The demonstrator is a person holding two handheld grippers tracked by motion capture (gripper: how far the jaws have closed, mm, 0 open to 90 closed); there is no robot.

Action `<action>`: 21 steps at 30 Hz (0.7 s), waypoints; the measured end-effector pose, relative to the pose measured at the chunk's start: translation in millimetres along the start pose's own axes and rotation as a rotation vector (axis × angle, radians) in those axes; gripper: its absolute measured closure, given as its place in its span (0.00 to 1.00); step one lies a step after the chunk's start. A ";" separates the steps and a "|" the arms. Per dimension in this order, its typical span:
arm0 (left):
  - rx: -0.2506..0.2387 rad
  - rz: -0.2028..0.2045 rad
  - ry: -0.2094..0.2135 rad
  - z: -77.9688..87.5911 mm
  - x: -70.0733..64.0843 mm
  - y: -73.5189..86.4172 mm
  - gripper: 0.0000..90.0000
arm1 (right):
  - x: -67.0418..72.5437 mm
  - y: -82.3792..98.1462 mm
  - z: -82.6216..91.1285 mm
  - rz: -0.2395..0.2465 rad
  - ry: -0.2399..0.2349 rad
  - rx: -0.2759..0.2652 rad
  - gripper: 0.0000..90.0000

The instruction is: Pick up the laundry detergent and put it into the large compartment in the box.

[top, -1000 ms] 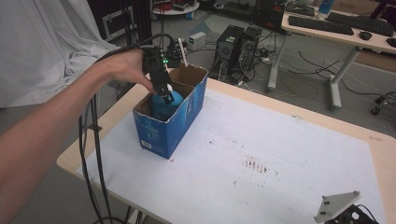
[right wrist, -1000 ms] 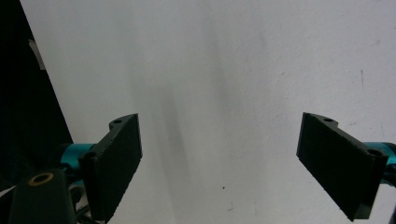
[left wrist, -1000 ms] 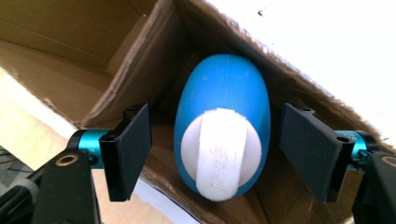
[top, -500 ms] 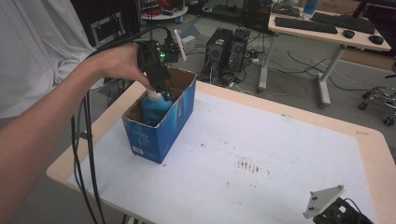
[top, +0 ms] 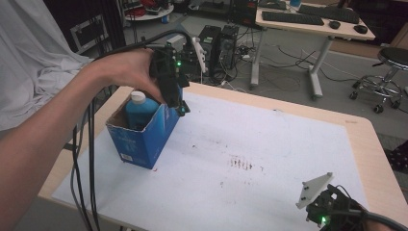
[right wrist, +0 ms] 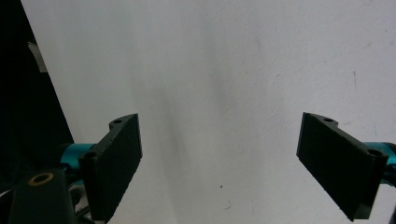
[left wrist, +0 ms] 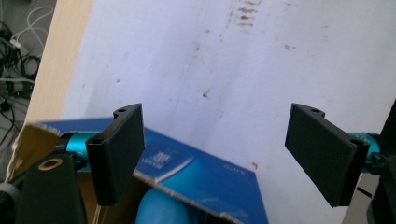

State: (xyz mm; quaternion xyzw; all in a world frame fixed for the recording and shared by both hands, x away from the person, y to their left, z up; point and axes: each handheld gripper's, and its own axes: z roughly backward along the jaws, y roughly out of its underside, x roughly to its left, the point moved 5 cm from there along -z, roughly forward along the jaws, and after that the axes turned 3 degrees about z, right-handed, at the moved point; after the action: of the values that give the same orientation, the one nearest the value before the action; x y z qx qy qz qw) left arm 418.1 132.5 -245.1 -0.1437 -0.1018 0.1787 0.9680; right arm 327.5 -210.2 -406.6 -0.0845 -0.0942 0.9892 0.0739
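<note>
From up here the blue bottle shows just its white cap and shoulders; the blue box hides the rest. The print on the box is too small to read. The right hand-held gripper is cut off by the bottom edge, its hand mostly out of frame.

Two flat black jaws of the right gripper standing wide apart with nothing between them, shiny blue metal bits at each jaw's base, a big plain white sheet on the desk beyond, a dark area along the left edge
</note>
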 end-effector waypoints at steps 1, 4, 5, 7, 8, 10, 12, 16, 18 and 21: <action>0.000 -0.011 0.003 -2.4 -3.5 -4.1 0.22 | -0.4 0.2 0.3 0.000 0.002 0.000 0.15; 0.007 -0.048 0.023 -9.7 -13.6 -14.9 0.22 | -1.5 0.4 1.2 -0.003 0.003 -0.002 0.15; 0.007 -0.048 0.023 -9.7 -13.6 -14.9 0.22 | -1.5 0.4 1.2 -0.003 0.003 -0.002 0.15; 0.004 -0.071 0.032 -17.8 -23.1 -23.8 0.22 | -3.1 0.2 2.4 -0.002 0.003 -0.005 0.15; 0.004 -0.071 0.032 -17.8 -23.1 -23.8 0.22 | -3.1 0.2 2.4 -0.002 0.003 -0.005 0.15; 0.011 -0.095 0.039 -25.4 -33.1 -30.8 0.22 | -5.0 -0.1 3.1 -0.002 0.003 -0.008 0.15; 0.014 -0.102 0.040 -28.0 -37.0 -32.7 0.22 | -5.7 -0.1 3.3 -0.002 0.002 -0.010 0.15; 0.023 -0.133 0.047 -42.7 -55.7 -39.8 0.22 | -9.4 -0.9 4.8 -0.008 0.006 -0.014 0.15; 0.023 -0.133 0.049 -46.4 -58.8 -40.9 0.22 | -9.8 -1.3 4.7 -0.006 0.003 -0.011 0.15; 0.036 -0.150 0.055 -57.9 -66.1 -42.8 0.22 | -11.1 -3.6 4.2 0.000 0.006 -0.012 0.15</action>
State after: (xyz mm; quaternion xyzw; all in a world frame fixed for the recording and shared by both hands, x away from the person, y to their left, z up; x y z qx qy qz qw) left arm 385.5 55.5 -295.6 -0.1233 -0.0825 0.1036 0.9835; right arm 338.0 -209.3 -400.1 -0.0879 -0.0997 0.9884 0.0736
